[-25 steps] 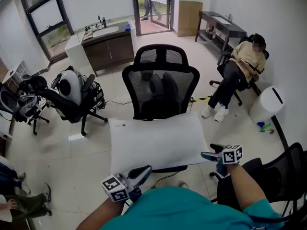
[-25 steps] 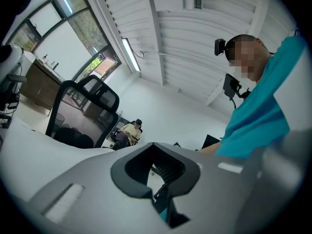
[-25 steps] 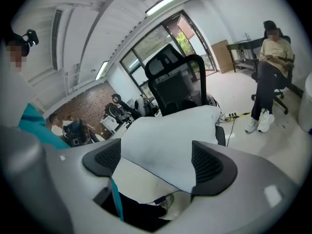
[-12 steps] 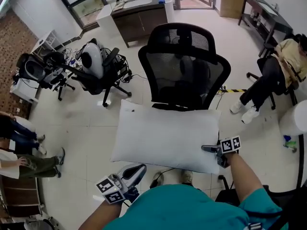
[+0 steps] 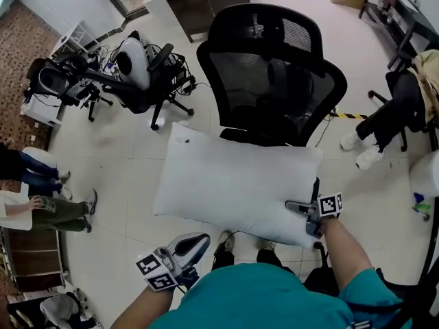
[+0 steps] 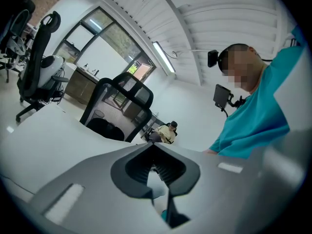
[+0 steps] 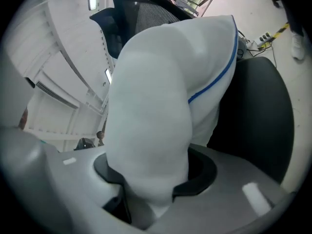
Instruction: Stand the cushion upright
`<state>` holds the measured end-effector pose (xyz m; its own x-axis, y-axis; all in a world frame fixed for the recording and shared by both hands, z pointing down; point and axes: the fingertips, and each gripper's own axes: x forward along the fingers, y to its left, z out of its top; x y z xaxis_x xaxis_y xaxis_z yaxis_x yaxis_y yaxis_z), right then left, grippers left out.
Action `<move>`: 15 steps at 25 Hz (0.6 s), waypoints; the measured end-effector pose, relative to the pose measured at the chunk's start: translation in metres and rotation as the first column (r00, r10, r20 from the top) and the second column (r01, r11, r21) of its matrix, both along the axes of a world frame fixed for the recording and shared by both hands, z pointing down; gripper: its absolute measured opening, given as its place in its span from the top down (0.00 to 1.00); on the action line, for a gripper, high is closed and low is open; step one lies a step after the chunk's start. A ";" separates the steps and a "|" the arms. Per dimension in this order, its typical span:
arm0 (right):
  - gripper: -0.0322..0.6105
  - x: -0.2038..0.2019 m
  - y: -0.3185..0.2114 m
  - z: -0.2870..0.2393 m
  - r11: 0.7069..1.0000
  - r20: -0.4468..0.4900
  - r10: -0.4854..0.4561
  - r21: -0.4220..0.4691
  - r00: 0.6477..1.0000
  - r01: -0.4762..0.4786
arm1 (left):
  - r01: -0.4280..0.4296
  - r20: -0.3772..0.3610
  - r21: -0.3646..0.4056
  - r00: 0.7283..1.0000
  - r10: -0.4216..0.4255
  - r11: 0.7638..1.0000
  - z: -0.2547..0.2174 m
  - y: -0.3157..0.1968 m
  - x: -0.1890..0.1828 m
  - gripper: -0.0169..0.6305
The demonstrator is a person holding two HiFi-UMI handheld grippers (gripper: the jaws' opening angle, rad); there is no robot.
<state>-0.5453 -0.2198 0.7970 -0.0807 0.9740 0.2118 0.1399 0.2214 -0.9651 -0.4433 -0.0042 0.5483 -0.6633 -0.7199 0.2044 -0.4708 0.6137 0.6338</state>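
A white cushion (image 5: 230, 184) with blue piping lies flat on the seat of a black mesh office chair (image 5: 274, 81). My right gripper (image 5: 302, 208) is at the cushion's near right corner. In the right gripper view that corner (image 7: 156, 106) fills the gap between the closing jaws of the right gripper (image 7: 153, 174) and bulges above them. My left gripper (image 5: 197, 240) hovers below the cushion's near edge, apart from it. In the left gripper view the left gripper (image 6: 151, 147) has its jaws together with nothing between them.
A second black chair (image 5: 137, 67) loaded with white gear stands at the back left beside tangled equipment (image 5: 55, 81). Seated people's legs (image 5: 41, 208) show at the left edge, and another seated person (image 5: 405, 108) and a white bin (image 5: 426, 173) at the right.
My right gripper came down to the cushion's near right corner and closed on it. The left gripper sank slightly. The head view now tips lower over the chair.
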 end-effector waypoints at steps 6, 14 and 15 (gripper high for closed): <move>0.81 0.000 0.004 -0.044 0.999 0.104 0.000 -0.051 0.995 0.005 | 0.017 0.013 0.015 1.000 -0.018 1.000 -0.006 0.000 0.006 0.95; 0.85 -0.013 0.032 -0.176 0.993 0.340 -0.108 -0.002 0.934 0.115 | -0.024 0.108 0.081 0.994 0.015 0.996 -0.024 0.009 0.006 0.95; 0.85 -0.016 0.037 -0.191 0.992 0.367 -0.126 0.031 0.922 0.123 | -0.036 0.128 0.096 0.991 0.023 0.995 -0.028 0.012 0.005 0.95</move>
<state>-0.5614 -0.1824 0.6062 -0.0324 0.9798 0.1972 0.5111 0.1858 -0.8392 -0.4380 0.0075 0.5205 -0.6575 -0.7520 0.0474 -0.5681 0.5360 0.6245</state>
